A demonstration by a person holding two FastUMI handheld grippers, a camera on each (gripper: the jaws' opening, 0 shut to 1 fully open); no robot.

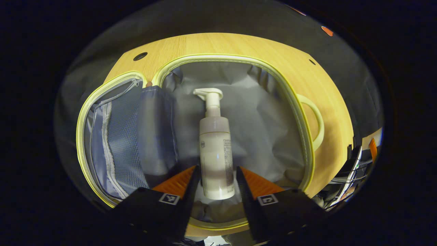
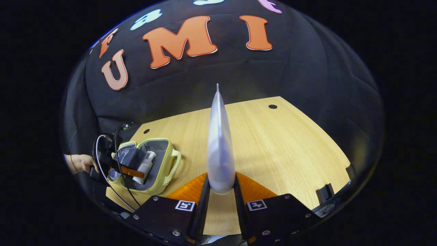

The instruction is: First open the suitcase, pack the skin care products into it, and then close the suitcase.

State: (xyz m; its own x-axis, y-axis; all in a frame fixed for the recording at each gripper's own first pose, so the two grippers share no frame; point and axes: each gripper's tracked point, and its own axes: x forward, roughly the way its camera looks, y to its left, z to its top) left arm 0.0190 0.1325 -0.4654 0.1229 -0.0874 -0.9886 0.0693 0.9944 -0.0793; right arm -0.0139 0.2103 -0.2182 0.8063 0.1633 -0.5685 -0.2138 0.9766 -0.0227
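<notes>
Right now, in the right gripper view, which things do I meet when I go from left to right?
Person's hand → left gripper → pump bottle inside the open suitcase → suitcase handle → pale tube held by the right gripper.

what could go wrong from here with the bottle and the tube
The pump bottle lies between the left gripper fingers, which look slightly apart; pulling back could drag it along. The right gripper pinches the tube only at its bottom end, so it may tip or slip on the way to the suitcase.
</notes>
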